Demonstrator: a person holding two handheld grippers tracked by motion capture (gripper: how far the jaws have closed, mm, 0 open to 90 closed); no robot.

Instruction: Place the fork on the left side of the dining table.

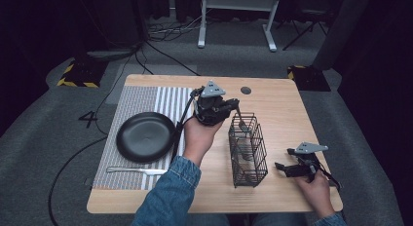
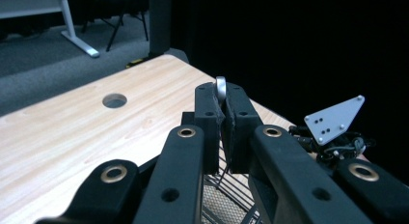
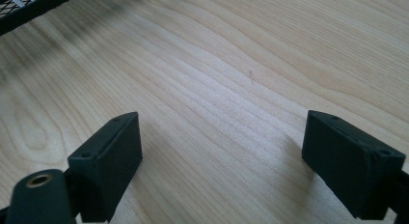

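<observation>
Wooden table [image 1: 287,114]: carries everything. Striped placemat [image 1: 146,102]: well to the left gripper's left. Black plate [image 1: 145,137]: on the placemat, knife [image 1: 136,171] lying on the mat at its near edge. Black wire cutlery basket [image 1: 248,150]: directly beneath and just right of the left gripper, between both hands. Left gripper [image 2: 223,119]: jaws pinched on a fork [image 1: 241,123] by its handle end, long axis roughly vertical, tines down over the basket's far compartment. Right gripper [image 3: 226,161]: jaws wide, holding nothing, resting low on the table right of the basket. Left hand nearer; likely next move vertical.
</observation>
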